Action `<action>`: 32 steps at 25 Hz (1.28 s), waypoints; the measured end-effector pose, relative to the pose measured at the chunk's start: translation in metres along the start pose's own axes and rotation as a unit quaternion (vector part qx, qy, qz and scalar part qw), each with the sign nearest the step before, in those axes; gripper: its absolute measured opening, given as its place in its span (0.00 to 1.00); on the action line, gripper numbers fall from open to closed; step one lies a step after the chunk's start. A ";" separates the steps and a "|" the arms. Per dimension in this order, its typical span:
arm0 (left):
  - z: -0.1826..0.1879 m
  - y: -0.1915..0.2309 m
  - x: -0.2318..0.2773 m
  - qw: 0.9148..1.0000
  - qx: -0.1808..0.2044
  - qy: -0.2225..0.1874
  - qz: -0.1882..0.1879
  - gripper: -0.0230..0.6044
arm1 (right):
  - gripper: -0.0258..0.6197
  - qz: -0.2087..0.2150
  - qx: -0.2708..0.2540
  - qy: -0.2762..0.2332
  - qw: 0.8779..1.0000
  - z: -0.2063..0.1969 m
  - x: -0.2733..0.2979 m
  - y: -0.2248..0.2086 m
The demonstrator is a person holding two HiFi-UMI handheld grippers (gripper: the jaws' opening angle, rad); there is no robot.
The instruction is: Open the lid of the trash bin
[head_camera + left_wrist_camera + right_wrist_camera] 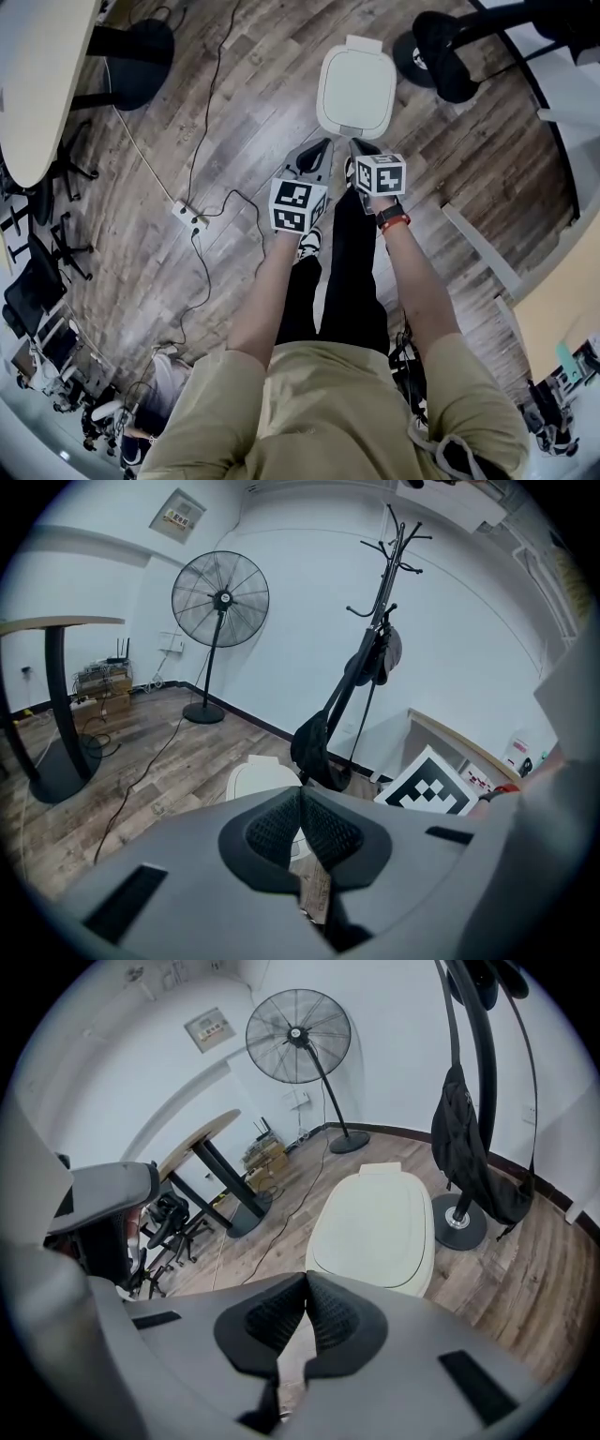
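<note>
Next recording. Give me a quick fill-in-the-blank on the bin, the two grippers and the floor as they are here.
1. The trash bin has its lid ____.
2. The jaws of the left gripper and of the right gripper are pressed ____, with nothing between them.
3. The bin stands on a ____ floor.

Missing words: closed; together; wooden.

Tan short-sleeved shirt (356, 412), black trousers (352, 272), black-and-white shoe (309, 246), red-edged watch (394, 217). The left tongs (322, 148) and right tongs (361, 147) are grey, with black ribbed pads (277, 829) and black-and-white marker cubes (298, 206).
</note>
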State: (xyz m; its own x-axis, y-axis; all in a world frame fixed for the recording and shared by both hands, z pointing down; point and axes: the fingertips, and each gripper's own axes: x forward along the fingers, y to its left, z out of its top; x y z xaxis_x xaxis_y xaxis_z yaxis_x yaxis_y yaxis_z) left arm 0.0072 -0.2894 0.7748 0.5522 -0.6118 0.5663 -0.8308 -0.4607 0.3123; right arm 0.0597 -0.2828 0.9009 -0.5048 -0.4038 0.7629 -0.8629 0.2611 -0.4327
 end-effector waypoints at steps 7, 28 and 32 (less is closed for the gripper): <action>-0.019 0.011 0.012 1.000 -0.012 0.003 0.003 0.07 | 0.04 -0.001 0.002 0.011 1.000 -0.011 0.023 -0.014; -0.048 0.034 0.039 0.999 -0.030 0.017 0.006 0.07 | 0.04 -0.013 0.019 0.034 0.999 -0.025 0.070 -0.040; -0.052 0.040 0.044 0.999 -0.032 0.021 0.006 0.07 | 0.04 -0.015 0.020 0.042 0.999 -0.028 0.080 -0.047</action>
State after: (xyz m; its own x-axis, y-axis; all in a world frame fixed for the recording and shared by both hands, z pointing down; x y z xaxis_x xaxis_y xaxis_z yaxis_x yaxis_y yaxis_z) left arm -0.0047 -0.3016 0.8517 0.5405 -0.5892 0.6006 -0.8405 -0.4104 0.3538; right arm 0.0604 -0.3026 0.9957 -0.4758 -0.3352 0.8132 -0.8790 0.2131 -0.4265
